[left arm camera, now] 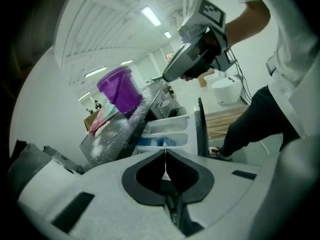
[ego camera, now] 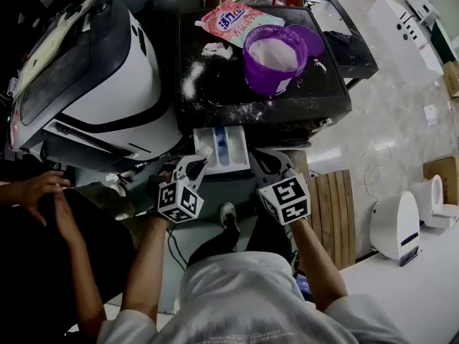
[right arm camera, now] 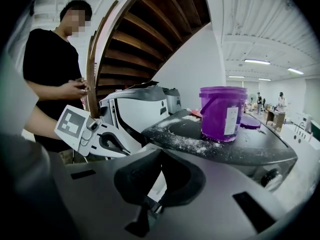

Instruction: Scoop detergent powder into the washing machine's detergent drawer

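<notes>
Jaws of left gripper (left arm camera: pixel 164 159) pressed together on nothing, right gripper (right arm camera: pixel 159 156) jaws likewise closed, white plastic drawer (ego camera: pixel 222 147) pulled open, near corners hidden behind grippers, purple bucket (ego camera: pixel 259 81) of white powder (ego camera: pixel 272 52) on dusted black washer top (ego camera: pixel 215 84)

Purple bucket (ego camera: pixel 267 74); black washer top (ego camera: pixel 215 84) speckled white; white drawer (ego camera: pixel 237 149), blue insert (ego camera: pixel 221 149), between the fingertips (ego camera: pixel 201 157); pink bag (ego camera: pixel 233 21).

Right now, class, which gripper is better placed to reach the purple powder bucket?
Right, probably: the right gripper is nearer the purple bucket, on its side, while the left gripper points at the open detergent drawer.
</notes>
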### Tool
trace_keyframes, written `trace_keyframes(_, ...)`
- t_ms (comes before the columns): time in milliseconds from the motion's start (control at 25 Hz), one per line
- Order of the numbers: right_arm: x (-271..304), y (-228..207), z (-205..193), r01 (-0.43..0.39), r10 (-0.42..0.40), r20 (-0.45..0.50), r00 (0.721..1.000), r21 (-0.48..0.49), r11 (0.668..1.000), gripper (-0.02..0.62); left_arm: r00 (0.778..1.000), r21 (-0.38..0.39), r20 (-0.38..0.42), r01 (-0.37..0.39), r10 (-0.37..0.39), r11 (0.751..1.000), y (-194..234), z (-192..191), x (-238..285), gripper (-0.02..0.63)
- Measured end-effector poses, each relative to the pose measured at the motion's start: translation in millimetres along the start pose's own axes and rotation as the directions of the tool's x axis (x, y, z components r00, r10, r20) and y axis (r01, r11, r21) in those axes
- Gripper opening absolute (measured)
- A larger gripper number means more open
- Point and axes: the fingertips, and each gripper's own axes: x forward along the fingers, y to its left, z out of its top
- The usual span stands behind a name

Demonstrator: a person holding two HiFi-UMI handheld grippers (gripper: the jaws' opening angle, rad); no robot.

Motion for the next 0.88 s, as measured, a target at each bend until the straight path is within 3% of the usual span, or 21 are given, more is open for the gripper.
trace_keyframes(200, -0.4, 0.9, -1.1, -0.004, 0.004, 0.001, 1.000, 0.001, 1.000, 0.005, 0.998, 0.161, -0.011, -0.052, 0.055, 0.986, -4.3, 2.9, -1.6, 0.014)
trace_keyframes(400, 0.8, 2.1, -3.1, -0.007, 0.007, -0.003, 1.000, 0.000, 1.000, 0.005, 0.993, 0.243, 0.019, -0.120, 0.119, 0.963, 0.8, 9.7, -5.6, 0.014)
trace_keyframes(560, 1.7, 1.4, -4.9, -0.005, 0.005, -0.006, 1.000, -0.001, 1.000, 0.005, 0.985, 0.338, 0.050, -0.174, 0.167, 0.925, 4.7, 17.0, -10.9, 0.014)
trace_keyframes(760, 0.0, -0.7, -4.7, 0.001, -0.001, -0.007, 1.000, 0.002, 1.000, 0.005, 0.960, 0.437, 0.096, -0.279, 0.264, 0.855, 10.2, 25.5, -20.7, 0.014)
trace_keyframes(880, -0.6, -2.4, -4.1, 0.005, -0.005, -0.007, 1.000, 0.003, 1.000, 0.005, 0.954, 0.452, 0.112, -0.298, 0.277, 0.841, 11.3, 28.0, -22.8, 0.014)
